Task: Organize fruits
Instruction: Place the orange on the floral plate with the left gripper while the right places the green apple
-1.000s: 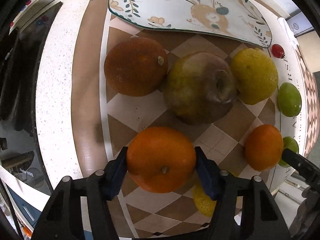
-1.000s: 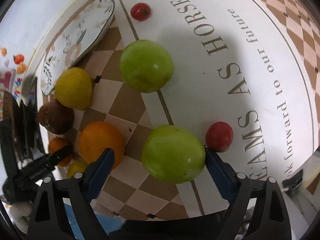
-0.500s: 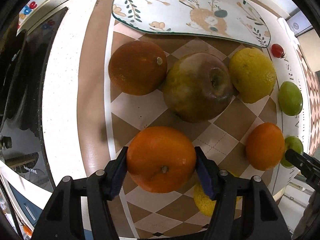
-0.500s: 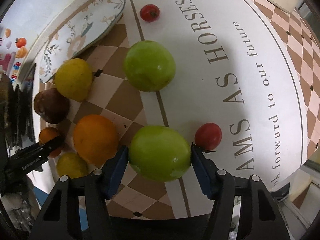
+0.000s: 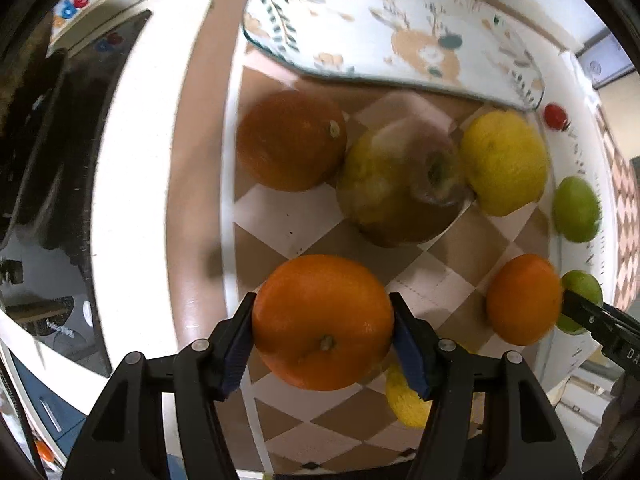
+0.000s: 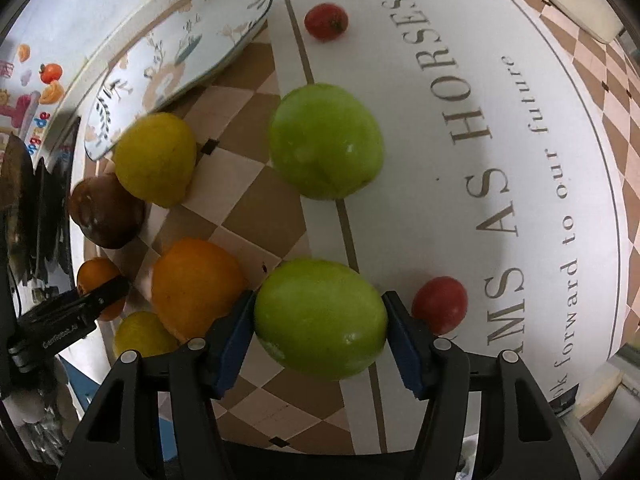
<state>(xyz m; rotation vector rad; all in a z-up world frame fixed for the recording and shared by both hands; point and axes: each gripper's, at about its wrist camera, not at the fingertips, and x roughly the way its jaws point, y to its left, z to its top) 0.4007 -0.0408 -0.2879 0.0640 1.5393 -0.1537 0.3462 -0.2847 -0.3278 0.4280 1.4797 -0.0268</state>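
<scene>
Left gripper (image 5: pixel 322 344): fingers clamped on orange (image 5: pixel 322 320).
Right gripper (image 6: pixel 320 334): fingers clamped on green apple (image 6: pixel 320 318).
Progress: early; plate (image 5: pixel 400 36) at 12 o'clock bare, 2 fruits gripped, others loose.
Surface: table (image 6: pixel 520 80) under checkered, lettered cloth.

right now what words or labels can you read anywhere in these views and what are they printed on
"AS HORSES" on the white tablecloth, large gold capitals; the word before it is cut off, showing only "MS".
"forward to our future" in small script beside it on the same cloth.
Small white print on the left gripper's black finger: too small to read.
Colourful letters on the wall sticker: partly hidden, unreadable.
</scene>
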